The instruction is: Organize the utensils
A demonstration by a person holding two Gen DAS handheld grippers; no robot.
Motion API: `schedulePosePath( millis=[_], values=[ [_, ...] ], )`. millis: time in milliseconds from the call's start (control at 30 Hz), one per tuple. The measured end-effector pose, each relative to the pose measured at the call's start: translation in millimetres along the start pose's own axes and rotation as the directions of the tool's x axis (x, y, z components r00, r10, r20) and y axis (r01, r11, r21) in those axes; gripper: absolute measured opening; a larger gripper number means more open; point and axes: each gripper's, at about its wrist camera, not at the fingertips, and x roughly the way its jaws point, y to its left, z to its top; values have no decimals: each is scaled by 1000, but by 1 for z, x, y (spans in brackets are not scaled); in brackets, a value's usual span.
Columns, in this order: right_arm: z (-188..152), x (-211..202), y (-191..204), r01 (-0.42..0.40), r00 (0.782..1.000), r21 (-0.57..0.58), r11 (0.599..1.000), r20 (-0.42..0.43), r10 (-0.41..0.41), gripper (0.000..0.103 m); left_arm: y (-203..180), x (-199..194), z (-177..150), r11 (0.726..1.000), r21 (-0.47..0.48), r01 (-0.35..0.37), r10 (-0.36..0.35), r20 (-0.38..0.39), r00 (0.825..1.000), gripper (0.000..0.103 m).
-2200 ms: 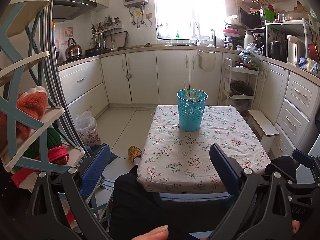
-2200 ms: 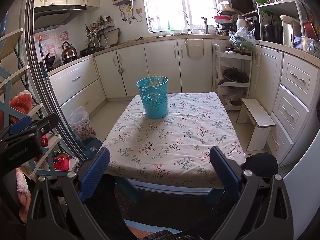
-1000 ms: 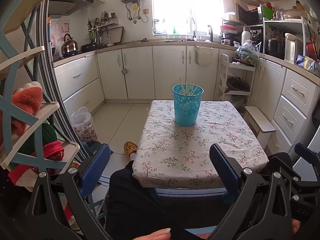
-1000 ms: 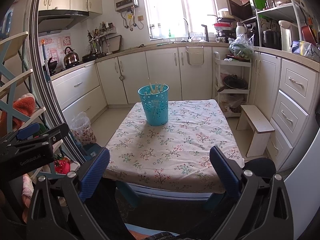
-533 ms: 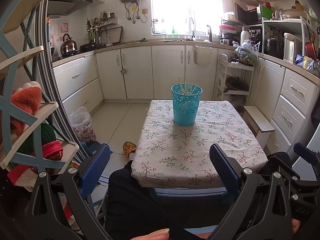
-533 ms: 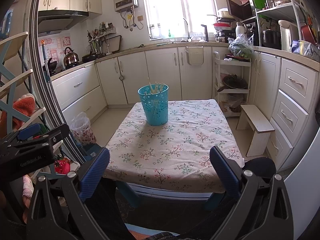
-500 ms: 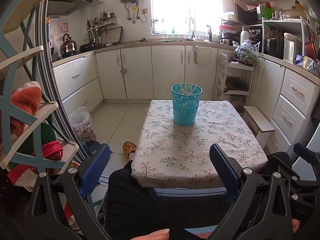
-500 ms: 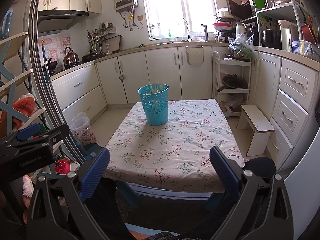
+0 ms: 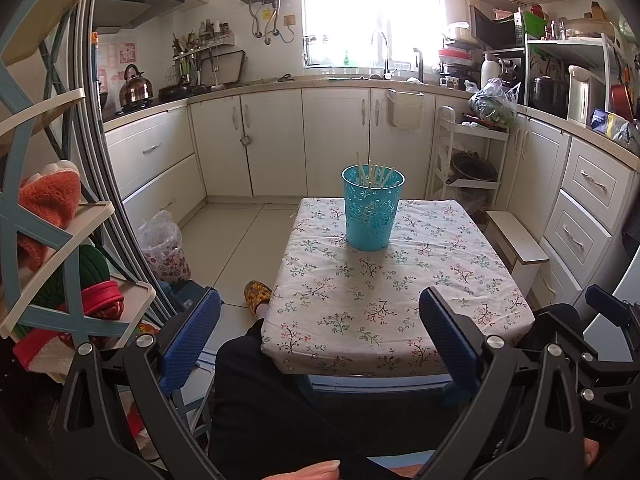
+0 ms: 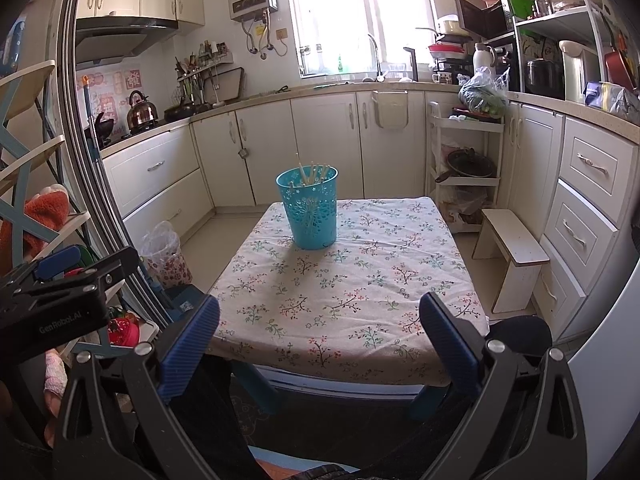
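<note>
Both grippers are spread wide and hold nothing. The left gripper [image 9: 320, 336] and the right gripper [image 10: 320, 336] hang low at the near edge of the table [image 9: 400, 300], over the seated person's dark-clothed lap, well short of anything to grasp.

Outward from the fingers lies the flowered tablecloth, bare of loose pieces. At 12 o'clock in the left view, toward the far end of the table, stands the blue cup [image 9: 373, 213], upright, with a bunch of pale chopsticks [image 9: 374, 174] leaning inside it, tips above the rim. In the right view the cup [image 10: 312, 210] sits nearer 11 o'clock, chopsticks [image 10: 312, 172] fanned the same way.

With every stick seemingly in the cup already, the sorting looks finished or nearly so, and the hands appear to be at rest. If another pass is needed, it would pay to steady the cup wall with one gripper, since a light plastic cup is likely to tip, and to pinch single sticks near their tops with the other.
</note>
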Motion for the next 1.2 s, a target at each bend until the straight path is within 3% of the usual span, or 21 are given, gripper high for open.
schedulePosePath(
  millis=[1200],
  values=[
    [-2, 4, 4, -1, 1000, -6, 1000, -10, 1, 96, -3, 4, -8, 1000, -2, 9, -9, -14, 1000, 96]
  ],
)
